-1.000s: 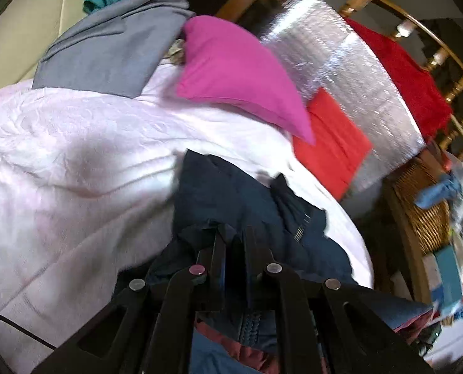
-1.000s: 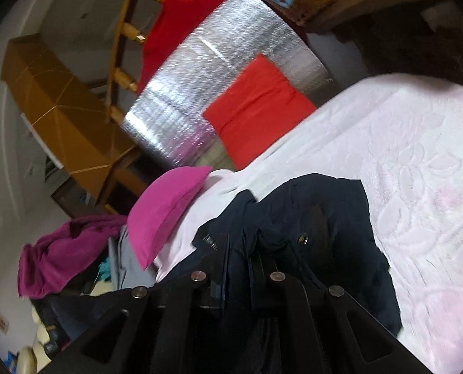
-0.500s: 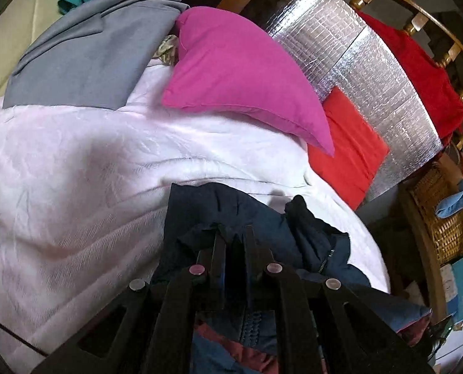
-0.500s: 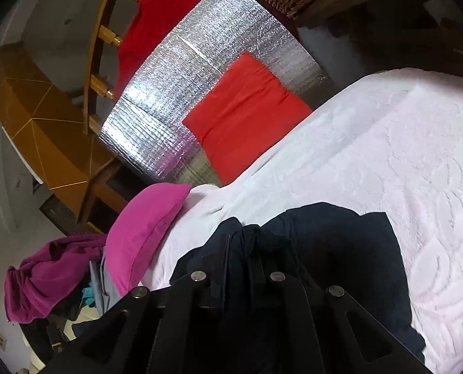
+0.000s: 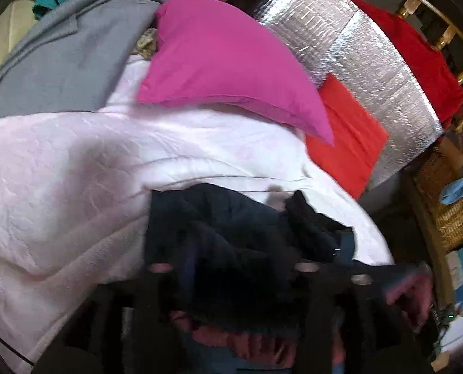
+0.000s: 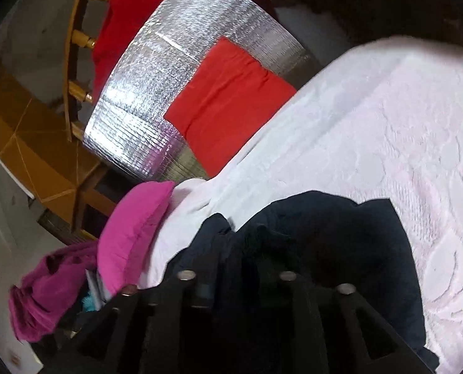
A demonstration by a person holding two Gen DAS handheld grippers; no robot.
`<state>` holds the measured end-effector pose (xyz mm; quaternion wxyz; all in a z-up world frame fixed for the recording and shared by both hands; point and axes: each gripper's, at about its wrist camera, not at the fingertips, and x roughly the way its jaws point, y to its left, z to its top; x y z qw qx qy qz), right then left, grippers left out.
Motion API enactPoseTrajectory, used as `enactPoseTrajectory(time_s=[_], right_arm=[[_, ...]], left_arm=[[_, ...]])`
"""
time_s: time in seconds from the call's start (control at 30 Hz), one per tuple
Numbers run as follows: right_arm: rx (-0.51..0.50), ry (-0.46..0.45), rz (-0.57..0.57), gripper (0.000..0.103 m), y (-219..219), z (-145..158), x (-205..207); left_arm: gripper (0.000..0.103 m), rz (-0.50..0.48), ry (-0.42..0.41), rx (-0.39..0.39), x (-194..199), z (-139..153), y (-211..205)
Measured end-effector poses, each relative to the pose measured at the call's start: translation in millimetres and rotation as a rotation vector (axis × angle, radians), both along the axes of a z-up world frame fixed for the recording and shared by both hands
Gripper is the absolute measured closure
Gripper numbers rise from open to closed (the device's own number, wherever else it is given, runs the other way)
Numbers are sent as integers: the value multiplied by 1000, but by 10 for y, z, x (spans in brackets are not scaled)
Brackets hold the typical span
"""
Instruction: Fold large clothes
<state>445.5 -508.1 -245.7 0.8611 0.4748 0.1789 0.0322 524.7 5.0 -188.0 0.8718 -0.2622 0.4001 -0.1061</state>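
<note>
- Navy jacket lies bunched on the pale pink bedspread, near the bed's side edge. In right wrist view it spreads more flat toward the right.
- Left gripper: picture is blurred w/ motion and dark cloth covers the fingers, so I cannot tell if jaws are closed or not.
- Right gripper: jaws look narrow w/ navy cloth between them, so prob. holding the jacket; fingertips are half hidden.
- Risk 1: thick padded cloth may slip out if only a thin fold is pinched, and the fold collapses.
- Risk 2: jacket is close to the bed edge in left view; a pull that way can drag it off to the floor.
- Risk 3: zipper or a sleeve can catch inside the bunch, giving an uneven fold.
- Room: much free bedspread to the right side. Magenta pillow, grey garment and red cloth on the silver foil mat limit the far end.
</note>
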Motion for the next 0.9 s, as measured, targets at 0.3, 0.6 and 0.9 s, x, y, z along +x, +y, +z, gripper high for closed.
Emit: enactPoseTrajectory(time_s=[0.3, 0.6, 0.9], right_arm=[[-59, -81, -50, 14, 35, 305, -288], [-179, 94, -83, 14, -9, 243, -368], [-145, 245, -45, 14, -191, -35, -425]], left_arm=[[13, 156, -130, 18, -250, 322, 218], [13, 150, 133, 122, -170, -41, 240], [13, 115, 314, 125, -327, -301, 381]])
